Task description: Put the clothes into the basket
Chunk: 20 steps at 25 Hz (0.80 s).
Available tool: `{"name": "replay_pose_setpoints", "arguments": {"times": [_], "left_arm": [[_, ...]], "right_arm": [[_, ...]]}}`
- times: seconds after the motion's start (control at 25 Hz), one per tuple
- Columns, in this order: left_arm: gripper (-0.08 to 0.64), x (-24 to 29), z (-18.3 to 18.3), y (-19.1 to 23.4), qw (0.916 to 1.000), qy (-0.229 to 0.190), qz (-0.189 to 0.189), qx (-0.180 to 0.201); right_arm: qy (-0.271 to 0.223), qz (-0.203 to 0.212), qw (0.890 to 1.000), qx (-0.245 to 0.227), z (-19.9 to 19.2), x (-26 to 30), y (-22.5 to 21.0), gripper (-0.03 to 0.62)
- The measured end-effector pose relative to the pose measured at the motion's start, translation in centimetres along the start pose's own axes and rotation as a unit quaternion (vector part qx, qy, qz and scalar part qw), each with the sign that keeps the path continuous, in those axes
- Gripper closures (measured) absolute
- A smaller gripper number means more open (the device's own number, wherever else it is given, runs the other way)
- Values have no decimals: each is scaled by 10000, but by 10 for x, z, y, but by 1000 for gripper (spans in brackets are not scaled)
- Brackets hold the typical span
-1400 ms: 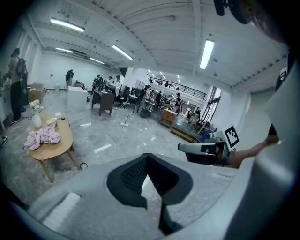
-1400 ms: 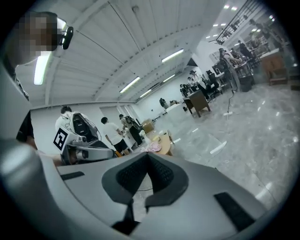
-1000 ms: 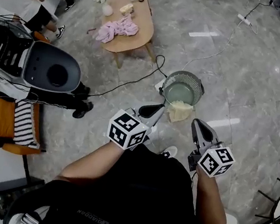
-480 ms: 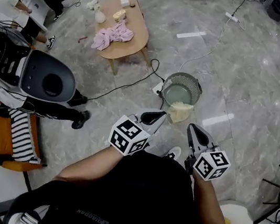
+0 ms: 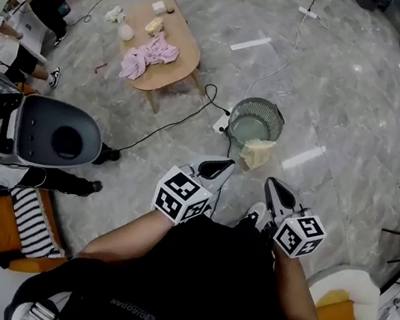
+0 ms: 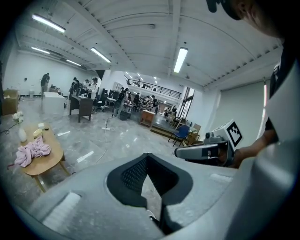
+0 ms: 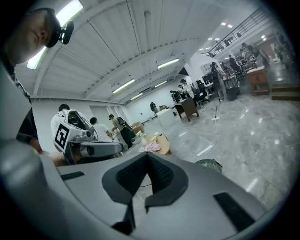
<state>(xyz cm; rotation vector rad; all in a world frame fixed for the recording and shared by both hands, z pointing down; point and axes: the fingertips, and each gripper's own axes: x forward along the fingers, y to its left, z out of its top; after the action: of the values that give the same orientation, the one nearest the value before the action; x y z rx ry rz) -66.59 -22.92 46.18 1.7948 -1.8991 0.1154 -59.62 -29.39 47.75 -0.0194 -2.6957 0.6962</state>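
Note:
A round wire basket (image 5: 256, 119) stands on the marble floor, and a cream cloth (image 5: 258, 152) hangs over its near rim. Pink clothes (image 5: 149, 56) lie in a heap on a low wooden table (image 5: 180, 50) to the left; they also show in the left gripper view as pink clothes (image 6: 32, 151). My left gripper (image 5: 223, 165) and right gripper (image 5: 272, 183) are held side by side just short of the basket, both shut and empty. The left gripper (image 6: 147, 157) points over bare floor. Past the right gripper (image 7: 147, 157) the basket (image 7: 209, 164) shows low on the right.
A black cable (image 5: 184, 119) runs across the floor from the table towards the basket. A person with a grey dome-shaped pack (image 5: 56, 133) stands at the left, next to an orange seat with a striped cloth (image 5: 26, 221). A white chair (image 5: 339, 304) is at the lower right.
Both grippers have drawn back a little from the basket, still shut. The view has shifted, so the table and basket sit further left. The cream cloth stays on the rim.

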Motion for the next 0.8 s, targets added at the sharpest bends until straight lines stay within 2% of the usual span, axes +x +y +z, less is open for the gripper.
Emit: {"name": "replay_pose_setpoints", "arguments": {"times": [0.28,0.56,0.8], "left_arm": [[560,-26,-25,-20,9997,60,-172,159],[560,-26,-18,7,10000,-55,-7,-73],[560,-16,-14,-42,9996,-200,149,-141]], "right_arm": [[-82,-154,9998,-89,-26,-19,29,578],[198,-75,9998,-59,-24,6,21,578],[342,104,9988,-320,-24,-39,7,578]]}}
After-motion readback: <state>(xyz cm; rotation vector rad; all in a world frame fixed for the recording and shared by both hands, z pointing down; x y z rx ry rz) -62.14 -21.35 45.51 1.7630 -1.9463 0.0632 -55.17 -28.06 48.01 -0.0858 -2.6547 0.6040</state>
